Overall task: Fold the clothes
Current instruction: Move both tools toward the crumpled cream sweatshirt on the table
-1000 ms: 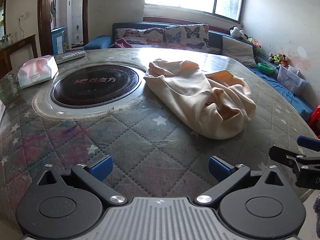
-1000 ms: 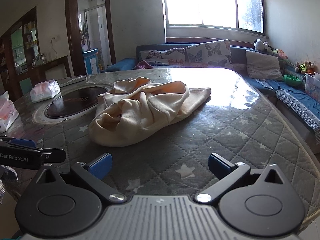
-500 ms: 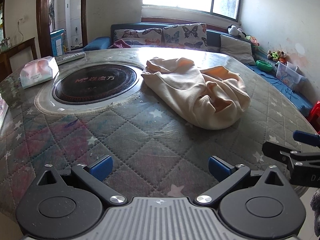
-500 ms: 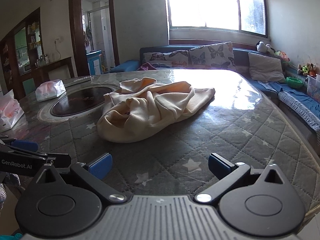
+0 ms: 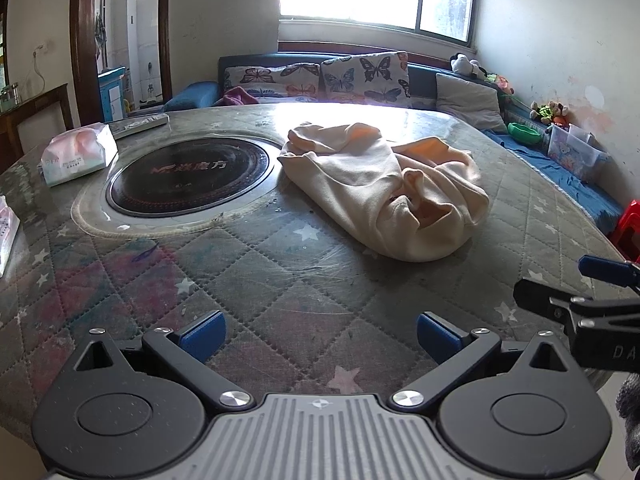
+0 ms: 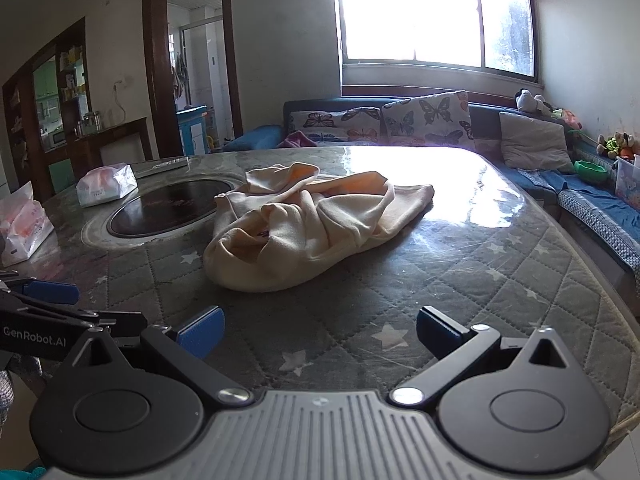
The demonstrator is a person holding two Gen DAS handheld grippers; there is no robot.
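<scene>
While a cream-coloured garment [image 5: 384, 196] lies crumpled in a loose heap on a round table [image 5: 280, 280] covered with a quilted, star-patterned cloth, two handheld grippers hang over the table's near edge, well short of the fabric. Seen from its own camera, the left gripper [image 5: 318, 334] has its blue-padded fingers [image 5: 202, 330] spread wide with nothing between them; the right gripper [image 6: 318, 330] is likewise spread wide and holding nothing, its blue pads [image 6: 200, 330] above bare quilting. Each tool also shows at the edge of the other's view, the right one at the far right of the left camera's frame and the left one at the far left of the right camera's. The garment sits just to the right of a dark round cooktop [image 5: 188, 176] set into the middle of the table, its upper folds close to the cooktop's pale rim. A pack of tissues [image 5: 78, 154] rests on the table beyond the cooktop's left side, with a second pack [image 6: 24, 224] nearer the left edge. Behind the table, a blue sofa [image 6: 600, 200] with butterfly-print cushions [image 6: 424, 118] runs beneath a bright window [image 6: 436, 16].
</scene>
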